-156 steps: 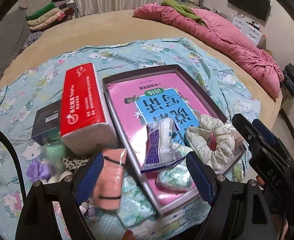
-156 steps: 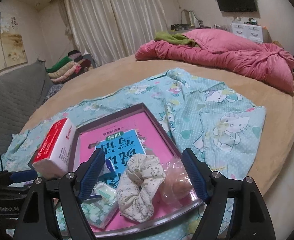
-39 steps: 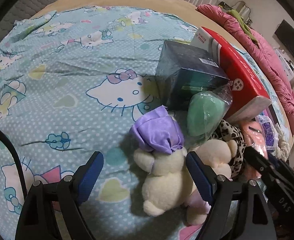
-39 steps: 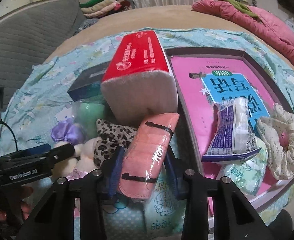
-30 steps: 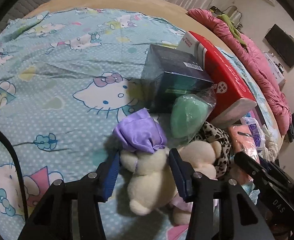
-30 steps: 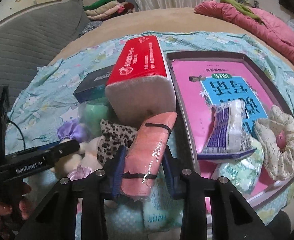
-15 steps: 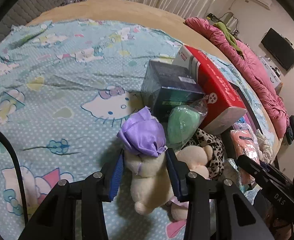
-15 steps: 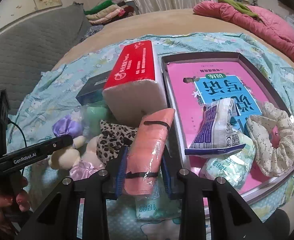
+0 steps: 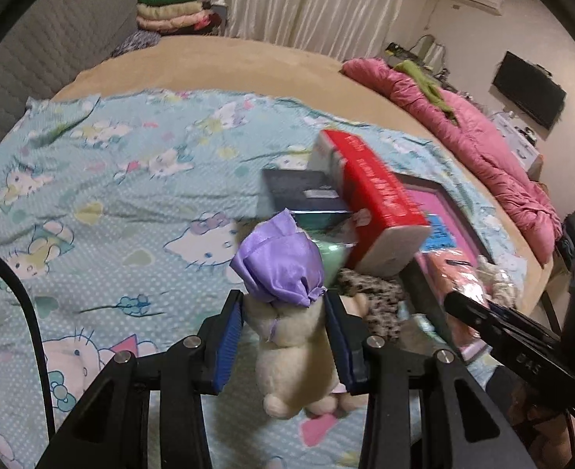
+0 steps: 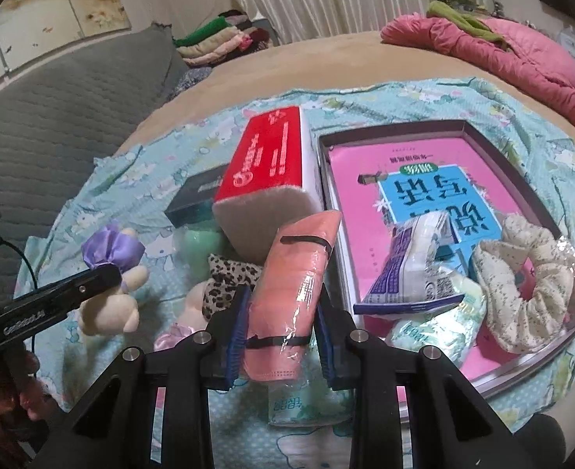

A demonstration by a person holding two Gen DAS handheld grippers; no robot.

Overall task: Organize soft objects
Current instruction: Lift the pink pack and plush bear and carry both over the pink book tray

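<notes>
My left gripper point(image 9: 283, 336) is clamping the cream plush toy point(image 9: 291, 336) between both jaws, clear of the bed sheet point(image 9: 103, 211); its long axis is running twelve to six, purple cap at twelve. My right gripper point(image 10: 279, 336) is gripping the pink mask pack point(image 10: 291, 293), its long axis pointing to one o'clock, the tray point(image 10: 522, 187) lying at two.

Cream plush toy point(image 9: 295, 336) with purple satin cap, hanging head-up, clamped at the neck between blue pads. Peach-pink cloth roll point(image 10: 293, 293) in clear wrap, banded by two black ties, tilted upright and pinched low between blue pads. Floral scrunchie point(image 10: 522, 293) in clear wrap, purple-white packet point(image 10: 408, 273) and pale green packet point(image 10: 436, 336) lying in tray point(image 10: 529, 195).
</notes>
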